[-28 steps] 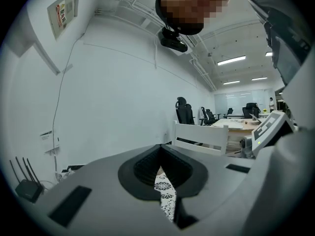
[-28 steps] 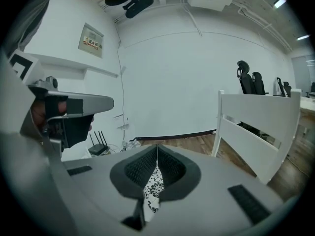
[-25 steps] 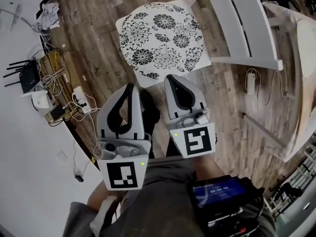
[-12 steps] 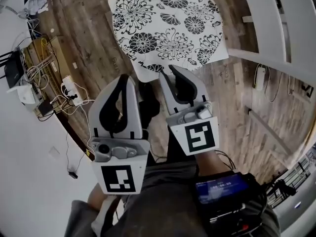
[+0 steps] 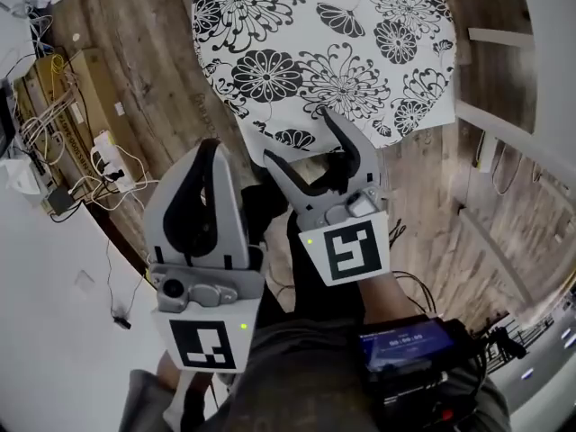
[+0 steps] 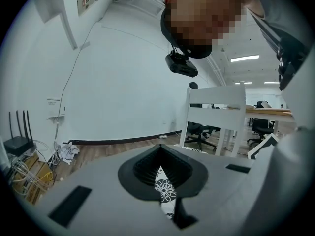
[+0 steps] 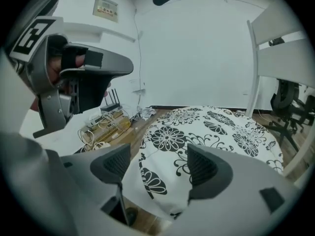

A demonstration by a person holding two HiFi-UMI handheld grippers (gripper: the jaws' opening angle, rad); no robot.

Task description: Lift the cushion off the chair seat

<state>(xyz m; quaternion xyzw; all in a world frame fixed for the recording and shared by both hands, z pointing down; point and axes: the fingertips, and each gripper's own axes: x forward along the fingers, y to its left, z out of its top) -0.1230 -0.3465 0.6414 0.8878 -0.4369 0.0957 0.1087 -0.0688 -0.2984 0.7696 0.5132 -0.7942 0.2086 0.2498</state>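
A white cushion (image 5: pixel 315 34) with black flowers covers the chair seat at the top of the head view. My right gripper (image 5: pixel 298 135) hangs at its near edge. Its jaws have just been opening and now stand wide apart. In the right gripper view the cushion's (image 7: pixel 211 127) near corner shows between the spread pads (image 7: pixel 204 168), and nothing is pressed. My left gripper (image 5: pixel 209 151) sits lower left of the cushion over the floor, its jaws together and empty. In the left gripper view only a sliver of cushion (image 6: pixel 165 191) shows through the gap behind the meeting tips.
The chair's white back rails (image 5: pixel 504 36) stand to the right of the seat. Along the left wall lie a power strip with tangled cables (image 5: pixel 99 151), a cardboard box (image 5: pixel 85 88) and a router (image 6: pixel 17 144). A screen device (image 5: pixel 405 345) hangs at the person's waist.
Both grippers have come down toward the cushion, which now looks larger and closer. The right gripper's jaws went from shut to wide open. The left jaws stayed together.
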